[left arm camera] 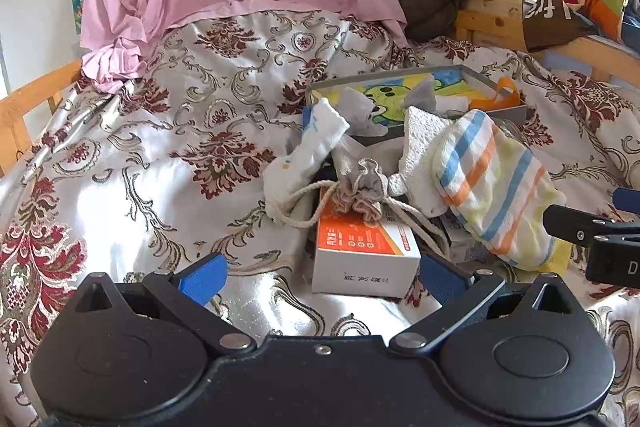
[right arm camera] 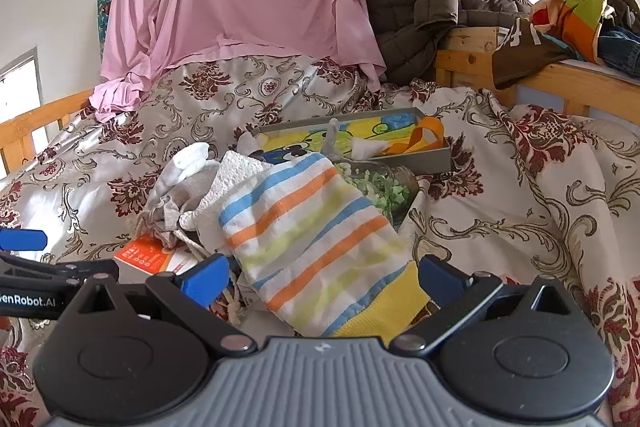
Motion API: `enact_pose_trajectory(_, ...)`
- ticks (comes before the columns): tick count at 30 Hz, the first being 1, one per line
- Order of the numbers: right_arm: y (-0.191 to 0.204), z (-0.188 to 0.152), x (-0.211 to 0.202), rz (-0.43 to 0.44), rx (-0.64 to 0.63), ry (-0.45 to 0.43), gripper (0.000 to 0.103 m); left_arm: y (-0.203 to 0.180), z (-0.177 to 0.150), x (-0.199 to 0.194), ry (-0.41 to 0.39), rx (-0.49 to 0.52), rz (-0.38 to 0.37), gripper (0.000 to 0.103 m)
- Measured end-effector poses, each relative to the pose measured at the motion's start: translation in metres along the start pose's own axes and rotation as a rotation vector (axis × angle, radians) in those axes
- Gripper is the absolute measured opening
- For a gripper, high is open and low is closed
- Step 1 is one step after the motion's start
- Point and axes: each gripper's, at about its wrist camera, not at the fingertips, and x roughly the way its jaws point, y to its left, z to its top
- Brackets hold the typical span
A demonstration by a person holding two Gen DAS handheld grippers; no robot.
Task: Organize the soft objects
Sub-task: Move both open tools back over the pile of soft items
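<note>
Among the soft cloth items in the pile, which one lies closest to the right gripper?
The striped sock: its yellow cuff lies between the open right gripper jaws, unlike the grey drawstring pouch.

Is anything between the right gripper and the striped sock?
Nothing visible. The right gripper is open, and the striped sock lies on top of the pile, its yellow cuff already between the fingers. The drawstring pouch and orange box lie off to the left.

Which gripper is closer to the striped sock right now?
Right. The right gripper is open with the striped sock lying between its fingers; the left gripper, also open, faces the orange-and-white box beside it.
</note>
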Motion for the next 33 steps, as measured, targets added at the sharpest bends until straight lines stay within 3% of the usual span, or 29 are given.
enact_pose_trajectory(16,-0.005,0.015,0.033,0.032,-0.152,-0.011,0.103,-0.010,0.014,0.014,-0.055,0.050,-0.017,0.102)
enact_pose_trajectory(24,-0.024,0.023,0.048,0.118,-0.127,-0.032,0.103,-0.015,0.025,0.024,-0.079,0.095,-0.010,0.102)
enact_pose_trajectory(33,-0.019,0.015,0.056,0.133,-0.180,0.002,0.103,-0.020,0.044,0.042,-0.095,0.168,-0.016,0.102)
